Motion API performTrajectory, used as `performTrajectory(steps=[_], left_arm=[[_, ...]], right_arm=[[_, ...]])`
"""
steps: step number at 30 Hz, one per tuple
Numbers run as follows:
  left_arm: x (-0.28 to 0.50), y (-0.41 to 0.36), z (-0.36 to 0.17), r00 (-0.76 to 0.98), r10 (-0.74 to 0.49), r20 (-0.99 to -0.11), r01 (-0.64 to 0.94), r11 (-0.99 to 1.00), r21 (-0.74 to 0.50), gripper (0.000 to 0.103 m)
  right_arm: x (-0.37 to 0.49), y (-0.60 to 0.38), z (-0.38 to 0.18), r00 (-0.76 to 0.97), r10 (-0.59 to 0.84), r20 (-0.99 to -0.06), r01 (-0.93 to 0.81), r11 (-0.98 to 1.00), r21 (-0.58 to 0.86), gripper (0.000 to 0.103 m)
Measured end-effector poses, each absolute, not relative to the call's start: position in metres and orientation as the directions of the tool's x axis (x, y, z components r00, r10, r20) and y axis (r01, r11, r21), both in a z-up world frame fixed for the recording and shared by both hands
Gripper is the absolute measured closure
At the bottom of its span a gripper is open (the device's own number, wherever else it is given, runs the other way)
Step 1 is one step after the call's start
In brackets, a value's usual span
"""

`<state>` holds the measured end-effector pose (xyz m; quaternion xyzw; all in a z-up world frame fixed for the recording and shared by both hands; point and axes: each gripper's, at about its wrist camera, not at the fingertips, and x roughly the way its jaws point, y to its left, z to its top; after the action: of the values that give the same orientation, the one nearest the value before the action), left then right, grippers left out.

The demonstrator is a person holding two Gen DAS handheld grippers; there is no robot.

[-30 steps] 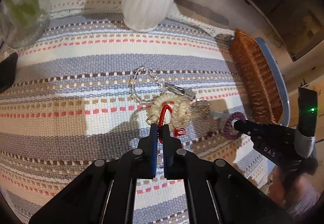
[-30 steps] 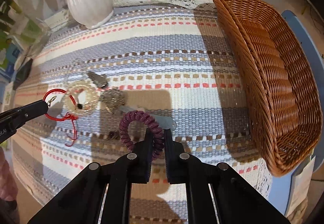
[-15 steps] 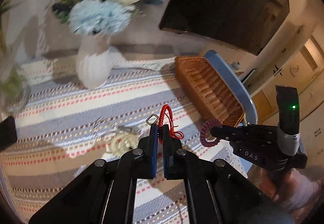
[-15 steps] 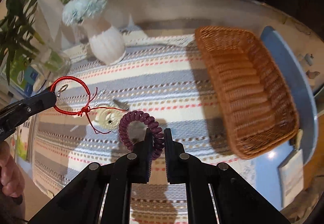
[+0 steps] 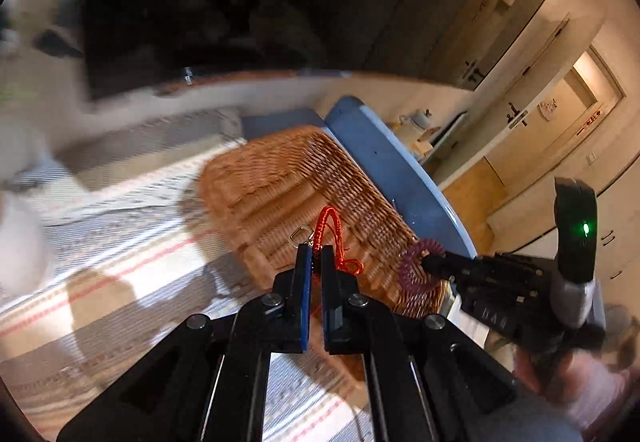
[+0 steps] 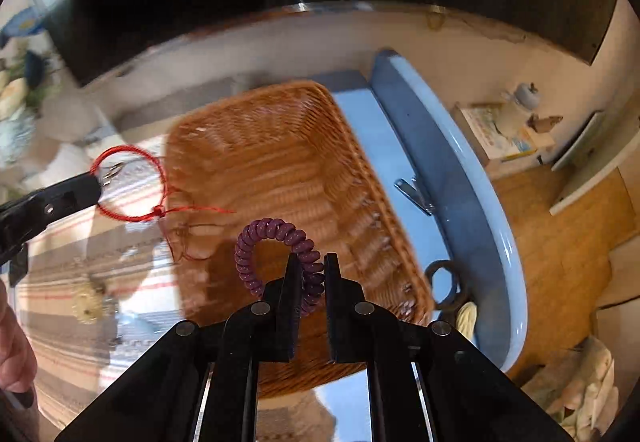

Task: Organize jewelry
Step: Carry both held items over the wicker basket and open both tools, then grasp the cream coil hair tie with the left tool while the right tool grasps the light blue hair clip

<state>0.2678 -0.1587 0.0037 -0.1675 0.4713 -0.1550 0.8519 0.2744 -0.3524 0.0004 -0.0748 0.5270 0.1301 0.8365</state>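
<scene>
My left gripper (image 5: pixel 315 256) is shut on a red cord bracelet (image 5: pixel 329 230) with a small metal clasp, held in the air in front of the wicker basket (image 5: pixel 276 178). In the right wrist view the red bracelet (image 6: pixel 132 186) hangs at the basket's left rim. My right gripper (image 6: pixel 313 270) is shut on a purple spiral bracelet (image 6: pixel 276 238) and holds it above the basket (image 6: pixel 272 146). The purple bracelet (image 5: pixel 420 266) also shows in the left wrist view, over the basket's near right corner.
The basket stands on a striped woven mat (image 5: pixel 120 250) on a blue-edged table (image 6: pixel 460 178). A cream spiral bracelet (image 6: pixel 86 306) and other pieces lie on the mat at left. A dark ring (image 6: pixel 442 284) and a metal clip (image 6: pixel 416 194) lie right of the basket.
Both grippers have lifted their bracelets off the mat and swung right toward the basket. The vase and flowers have slid out to the left of view.
</scene>
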Motion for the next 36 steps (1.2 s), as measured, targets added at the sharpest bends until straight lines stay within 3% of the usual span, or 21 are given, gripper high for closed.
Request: performTrajectory(steps=[6, 13, 14, 15, 17, 29, 36], left_arm=[[0.310, -0.188, -0.036, 0.432, -0.419, -0.798, 0.106, 0.903, -0.417, 0.101], [0.313, -0.196, -0.045, 0.417, -0.397, -0.818, 0.109, 0.915, -0.389, 0.100], [0.312, -0.195, -0.045, 0.413, -0.406, -0.815, 0.111, 0.911, -0.398, 0.093], [0.310, -0.194, -0.044, 0.406, -0.405, -0.819, 0.108, 0.912, -0.396, 0.079], [0.302, -0.188, -0.040, 0.402, -0.372, -0.837, 0.088, 0.925, -0.369, 0.063], [0.228, -0.123, -0.008, 0.462, -0.372, -0.805, 0.004, 0.909, -0.417, 0.063], [0.152, -0.043, -0.003, 0.518, -0.292, -0.804, -0.180, 0.882, -0.436, 0.063]], right_arm=[[0.309, -0.361, -0.035, 0.324, 0.149, -0.934, -0.314, 0.949, 0.043, 0.093], [0.310, -0.355, -0.051, 0.239, 0.207, -0.949, -0.337, 0.934, 0.119, 0.092], [0.310, -0.356, -0.052, 0.226, 0.223, -0.948, -0.336, 0.931, 0.139, 0.091], [0.308, -0.356, -0.052, 0.222, 0.232, -0.947, -0.336, 0.930, 0.149, 0.090], [0.304, -0.354, -0.051, 0.235, 0.223, -0.946, -0.338, 0.931, 0.136, 0.075], [0.264, -0.329, -0.027, 0.296, 0.215, -0.931, -0.386, 0.918, 0.089, 0.072], [0.226, -0.278, -0.018, 0.280, 0.282, -0.917, -0.490, 0.864, 0.116, 0.072]])
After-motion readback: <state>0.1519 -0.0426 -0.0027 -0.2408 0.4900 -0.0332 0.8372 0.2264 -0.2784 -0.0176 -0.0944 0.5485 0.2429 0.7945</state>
